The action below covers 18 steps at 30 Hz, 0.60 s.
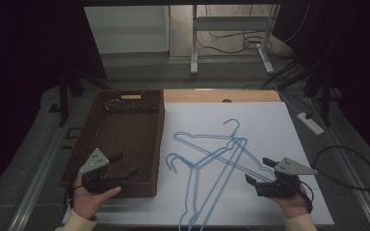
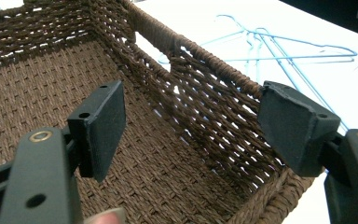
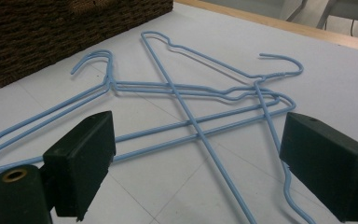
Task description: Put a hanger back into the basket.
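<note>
Both your grippers are released: the left gripper (image 1: 125,164) over the wicker basket (image 1: 150,144), the right gripper (image 1: 259,169) near tangled blue wire hangers (image 1: 212,159); lifting one could drag the others.

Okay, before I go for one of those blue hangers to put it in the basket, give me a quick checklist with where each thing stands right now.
1. Right gripper jaws open and empty: ok.
2. Left gripper jaws open and empty, hovering over the basket's near corner: ok.
3. Blue wire hangers within the right gripper's line, lying flat on the white table: ok.
4. Hangers separate enough to lift one alone: not ok, they cross and overlap, so one may drag the others.
5. Brown woven basket empty and ready: ok.
6. Exact number of hangers in the pile: cannot tell, at least three hooks show.
</note>
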### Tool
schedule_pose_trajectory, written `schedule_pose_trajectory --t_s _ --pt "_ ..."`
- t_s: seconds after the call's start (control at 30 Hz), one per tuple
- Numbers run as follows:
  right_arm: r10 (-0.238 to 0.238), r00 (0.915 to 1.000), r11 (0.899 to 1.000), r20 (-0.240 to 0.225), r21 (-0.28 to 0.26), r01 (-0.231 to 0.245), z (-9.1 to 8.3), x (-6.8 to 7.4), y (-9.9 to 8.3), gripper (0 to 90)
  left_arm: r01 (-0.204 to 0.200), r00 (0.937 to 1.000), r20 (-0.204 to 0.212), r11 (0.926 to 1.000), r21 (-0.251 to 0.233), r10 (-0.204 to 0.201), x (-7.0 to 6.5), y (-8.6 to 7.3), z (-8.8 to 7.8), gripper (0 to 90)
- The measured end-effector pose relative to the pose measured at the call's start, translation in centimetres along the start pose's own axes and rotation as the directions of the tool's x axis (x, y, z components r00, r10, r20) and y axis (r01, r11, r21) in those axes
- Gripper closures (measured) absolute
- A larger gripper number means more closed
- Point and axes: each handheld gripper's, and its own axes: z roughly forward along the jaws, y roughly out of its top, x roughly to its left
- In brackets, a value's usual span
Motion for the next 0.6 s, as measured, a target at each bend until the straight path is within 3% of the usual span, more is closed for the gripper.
schedule_pose_trajectory --t_s 0.6 --pt "0.023 0.9997 1.000 0.013 -0.004 -0.023 -0.55 -0.01 0.06 11.3 -0.013 0.9999 0.004 0.9999 0.006 0.013 -0.21 0.32 0.08 24.8"
